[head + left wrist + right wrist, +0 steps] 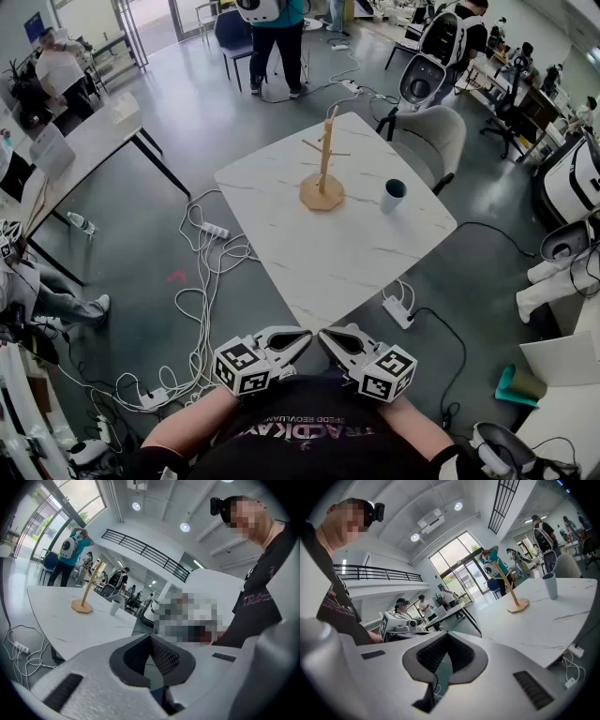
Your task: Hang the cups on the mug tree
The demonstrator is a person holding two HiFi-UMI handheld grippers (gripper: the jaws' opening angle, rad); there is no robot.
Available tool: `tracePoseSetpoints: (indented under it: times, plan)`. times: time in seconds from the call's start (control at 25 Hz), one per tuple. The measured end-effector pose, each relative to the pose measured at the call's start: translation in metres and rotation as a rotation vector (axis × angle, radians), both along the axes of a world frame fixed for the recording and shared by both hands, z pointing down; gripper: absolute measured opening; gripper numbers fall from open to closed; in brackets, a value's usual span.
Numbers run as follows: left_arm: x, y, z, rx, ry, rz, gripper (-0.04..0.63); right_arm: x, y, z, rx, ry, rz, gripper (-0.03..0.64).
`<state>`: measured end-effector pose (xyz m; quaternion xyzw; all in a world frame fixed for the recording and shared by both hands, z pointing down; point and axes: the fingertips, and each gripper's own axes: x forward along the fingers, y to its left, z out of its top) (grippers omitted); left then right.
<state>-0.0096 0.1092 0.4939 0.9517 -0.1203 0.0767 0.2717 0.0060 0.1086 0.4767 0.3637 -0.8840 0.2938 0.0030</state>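
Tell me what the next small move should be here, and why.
Probably reach the right tool out toward the cup and open it. The tool sits shut and empty, short of the table, while the cup stands there beside the bare mug tree.

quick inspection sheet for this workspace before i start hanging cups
surface: white marble table, only the job's things on it
job's things: wooden mug tree, pegs bare; one cup upright to its right, apart
clutter: nothing seen
grippers: left gripper and right gripper shut, empty, short of the table
cables: white cables and power strip on the floor beside the table
surroundings: grey chair at the far side, people beyond
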Motion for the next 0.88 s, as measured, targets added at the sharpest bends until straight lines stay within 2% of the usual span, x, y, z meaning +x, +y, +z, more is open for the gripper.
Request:
tracePoseSetpoints:
  times: [0.48,0.88]
  plan:
    - [0.0010,-0.0013,-0.0002,0.001,0.003,0.006,-0.006,0.0012,-0.0018,-0.0003,0.003,0.005,0.005,0.009]
    - [-0.0019,-0.0017,0.0008,-0.006,0.003,0.004,-0.006,0.0016,-0.0030,-0.0026,0.002,-0.040,0.011,0.009]
